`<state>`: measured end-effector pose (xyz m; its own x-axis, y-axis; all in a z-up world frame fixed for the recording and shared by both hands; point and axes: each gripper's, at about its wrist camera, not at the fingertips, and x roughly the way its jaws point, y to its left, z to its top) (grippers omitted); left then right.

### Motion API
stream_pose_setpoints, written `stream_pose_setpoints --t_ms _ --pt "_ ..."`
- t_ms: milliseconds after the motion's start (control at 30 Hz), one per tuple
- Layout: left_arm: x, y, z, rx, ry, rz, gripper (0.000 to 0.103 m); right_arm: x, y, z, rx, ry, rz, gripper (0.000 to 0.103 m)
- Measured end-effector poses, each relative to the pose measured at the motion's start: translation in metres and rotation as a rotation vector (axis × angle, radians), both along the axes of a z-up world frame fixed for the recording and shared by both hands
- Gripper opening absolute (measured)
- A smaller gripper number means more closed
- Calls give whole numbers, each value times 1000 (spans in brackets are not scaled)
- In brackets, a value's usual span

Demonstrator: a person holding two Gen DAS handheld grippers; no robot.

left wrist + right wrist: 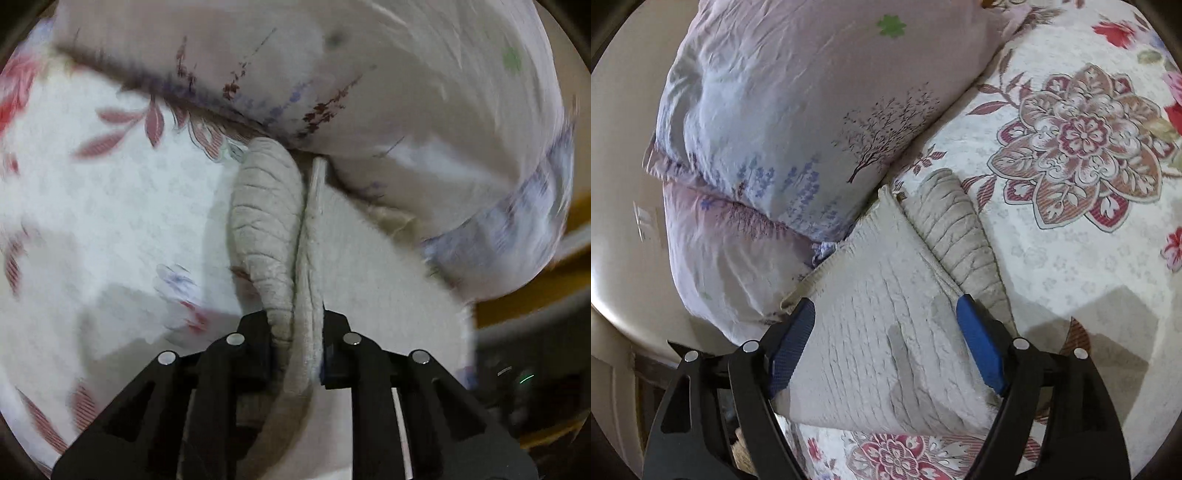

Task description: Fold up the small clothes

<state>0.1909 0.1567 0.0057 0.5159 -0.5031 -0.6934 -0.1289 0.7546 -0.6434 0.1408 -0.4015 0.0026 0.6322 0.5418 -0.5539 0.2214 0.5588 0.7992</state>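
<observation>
A small grey-white knit garment (886, 325) lies on the flowered bedspread (1078, 258), its sleeve (960, 236) stretched along its right side. My left gripper (297, 343) is shut on a bunched edge of the garment (269, 229), which runs up from between the fingers; this view is blurred. My right gripper (886, 339) is open, its blue-padded fingers (979, 347) spread just over the garment's body, holding nothing.
Two pale lilac pillows (798, 110) with tree and flower prints lie stacked against the far edge of the garment. The bed's edge, a cream wall and dark furniture show at the left (620, 206).
</observation>
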Motion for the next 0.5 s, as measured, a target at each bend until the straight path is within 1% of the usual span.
stream_pose_setpoints --t_ms 67,133,200,267,300,333,400,433,467,500 --pt "-6 -16 22 -46 -63 -22 15 4 2 3 -5 0 9 81" --pt "-8 -44 49 -91 -132 -65 14 -1 -10 8 -29 -8 13 81" --pt "-5 -92 79 -157 -203 -152 14 -3 -17 11 -50 -16 12 81" --pt "1 -149 97 -231 -244 -252 14 -3 -27 16 -69 -26 6 81" --pt "6 -181 100 -275 -247 -299 14 -2 -30 17 -75 -27 -1 80" --pt "11 -208 99 -295 -242 -337 15 -1 -36 19 -82 -32 -11 80" --pt "22 -277 88 -323 -200 -460 22 3 -46 19 -99 -31 -23 81" --pt "25 -294 82 -336 -173 -489 26 7 -50 17 -100 -23 -22 81" --pt "27 -309 72 -391 -117 -506 29 11 -54 15 -96 -10 -19 81" --pt "26 -309 69 -429 -104 -499 34 16 -57 12 -82 4 -9 83"
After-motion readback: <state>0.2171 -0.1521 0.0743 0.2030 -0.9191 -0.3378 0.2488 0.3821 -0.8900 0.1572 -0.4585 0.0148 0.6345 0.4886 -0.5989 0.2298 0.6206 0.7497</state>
